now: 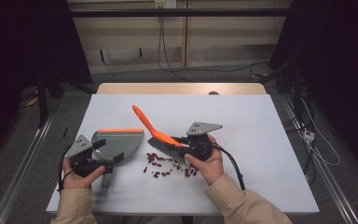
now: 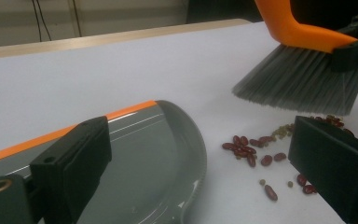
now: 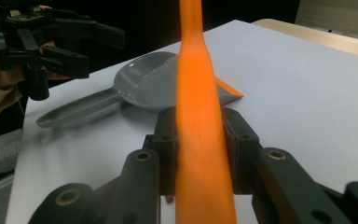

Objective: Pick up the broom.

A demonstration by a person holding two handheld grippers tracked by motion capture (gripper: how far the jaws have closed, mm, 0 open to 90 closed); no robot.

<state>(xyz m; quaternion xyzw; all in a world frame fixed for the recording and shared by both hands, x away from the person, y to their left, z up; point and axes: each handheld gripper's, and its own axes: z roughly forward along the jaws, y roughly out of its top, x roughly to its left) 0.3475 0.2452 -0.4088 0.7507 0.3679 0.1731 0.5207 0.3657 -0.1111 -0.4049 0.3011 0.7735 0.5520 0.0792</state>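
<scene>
We see a brush [image 1: 154,132] with a bright orange handle and grey bristles, and a grey dustpan [image 1: 116,144] with an orange strip along its front edge. Dark red beans [image 1: 161,164] lie scattered with a few small greenish ones [image 2: 284,130] on a plain white table cover [image 1: 242,140]; the far tabletop edge [image 1: 182,88] is pale wood. Both grippers, the left gripper [image 1: 103,157] and the right gripper [image 1: 179,142], have black jaws and grey top plates. The person's sleeves [image 1: 242,205] are beige.

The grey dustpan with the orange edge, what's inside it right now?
Nothing shows inside the grey plastic dustpan with the orange edge: its visible floor is bare and glossy. The dark red beans lie on the white table beside it. The left tool's jaw covers part of the pan.
</scene>
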